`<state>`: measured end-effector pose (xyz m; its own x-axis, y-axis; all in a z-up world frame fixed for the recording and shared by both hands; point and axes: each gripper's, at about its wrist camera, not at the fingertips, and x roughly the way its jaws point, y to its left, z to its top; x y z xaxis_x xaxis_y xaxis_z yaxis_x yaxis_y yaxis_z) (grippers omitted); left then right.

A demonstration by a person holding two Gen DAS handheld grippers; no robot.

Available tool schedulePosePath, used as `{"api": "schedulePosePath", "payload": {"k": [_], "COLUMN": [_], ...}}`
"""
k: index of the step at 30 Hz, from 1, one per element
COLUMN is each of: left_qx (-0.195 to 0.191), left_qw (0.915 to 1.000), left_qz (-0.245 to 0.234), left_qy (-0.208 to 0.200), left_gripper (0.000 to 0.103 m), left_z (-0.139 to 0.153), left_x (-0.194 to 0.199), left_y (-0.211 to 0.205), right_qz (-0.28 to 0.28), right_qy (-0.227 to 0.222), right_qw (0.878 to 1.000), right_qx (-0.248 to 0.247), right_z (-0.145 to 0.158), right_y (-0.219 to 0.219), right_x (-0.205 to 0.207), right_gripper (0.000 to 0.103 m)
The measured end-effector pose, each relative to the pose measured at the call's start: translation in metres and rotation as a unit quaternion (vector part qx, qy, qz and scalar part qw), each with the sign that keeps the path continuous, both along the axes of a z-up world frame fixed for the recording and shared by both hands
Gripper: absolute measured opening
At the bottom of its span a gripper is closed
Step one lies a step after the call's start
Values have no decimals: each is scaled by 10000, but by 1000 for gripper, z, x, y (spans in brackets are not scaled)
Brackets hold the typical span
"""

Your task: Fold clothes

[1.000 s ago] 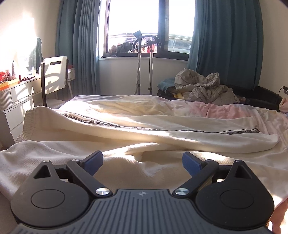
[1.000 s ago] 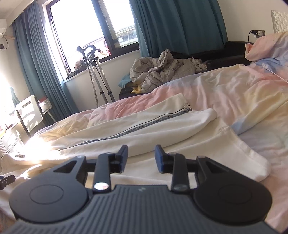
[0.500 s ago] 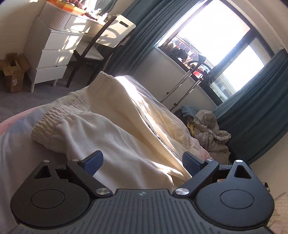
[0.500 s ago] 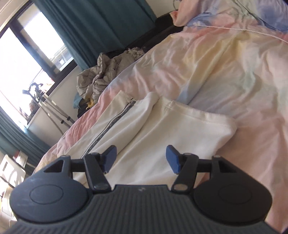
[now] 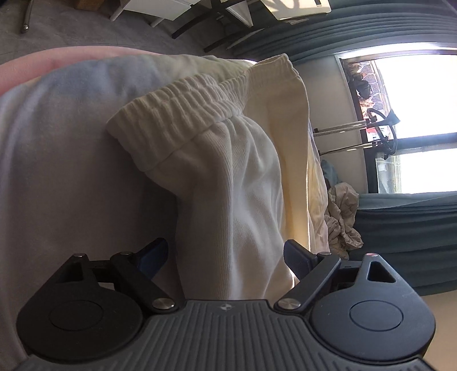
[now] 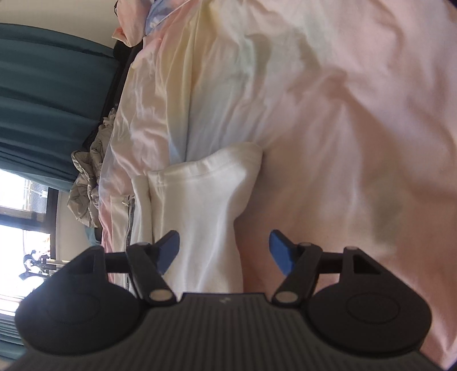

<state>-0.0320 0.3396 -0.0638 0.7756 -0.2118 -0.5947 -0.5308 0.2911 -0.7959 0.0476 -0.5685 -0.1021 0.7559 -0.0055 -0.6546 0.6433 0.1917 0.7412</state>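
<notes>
Cream-white trousers lie on the bed. In the left wrist view their ribbed elastic waistband (image 5: 182, 111) is ahead of my left gripper (image 5: 225, 256), which is open, with the cloth (image 5: 237, 199) running between its blue pads, jaws wide apart. In the right wrist view the trouser leg end (image 6: 205, 194) with a hemmed edge lies ahead of my right gripper (image 6: 224, 251), which is open; the leg's edge passes between its fingers. A dark side stripe (image 6: 130, 219) shows on the other leg. Both views are rolled about a quarter turn.
The pastel pink and blue bed sheet (image 6: 342, 114) lies under the trousers. A crumpled grey jacket (image 5: 342, 217) lies beyond the bed by teal curtains (image 5: 405, 228). Crutches (image 5: 357, 134) lean at the window. A white desk and chair (image 5: 228, 11) stand on the floor past the bed edge.
Both grippers have rolled sideways and dropped close to the trousers: the left toward the waistband, the right toward the leg end. The right jaws have opened wider.
</notes>
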Motion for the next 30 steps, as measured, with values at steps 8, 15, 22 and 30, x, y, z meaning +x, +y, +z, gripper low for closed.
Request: {"api": "schedulePosePath", "payload": {"k": [8, 15, 22, 30], "left_qx": [-68, 181, 208, 298], "left_qw": [9998, 9994, 9970, 9949], "left_qz": [-129, 28, 222, 207], "left_qy": [-94, -307, -717, -943], "left_gripper": [48, 11, 7, 7], "left_z": [-14, 1, 29, 65], "left_x": [19, 1, -31, -6], "left_y": [-1, -7, -18, -10], "right_qz": [384, 454, 119, 345], "right_qy": [84, -52, -1059, -1452], "right_qw": [9981, 9933, 9799, 9705], "right_qx": [-478, -1063, -1687, -1895], "right_z": [-15, -10, 39, 81], "right_y": [0, 3, 7, 12], "right_x": [43, 58, 20, 51], "right_gripper": [60, 4, 3, 3]}}
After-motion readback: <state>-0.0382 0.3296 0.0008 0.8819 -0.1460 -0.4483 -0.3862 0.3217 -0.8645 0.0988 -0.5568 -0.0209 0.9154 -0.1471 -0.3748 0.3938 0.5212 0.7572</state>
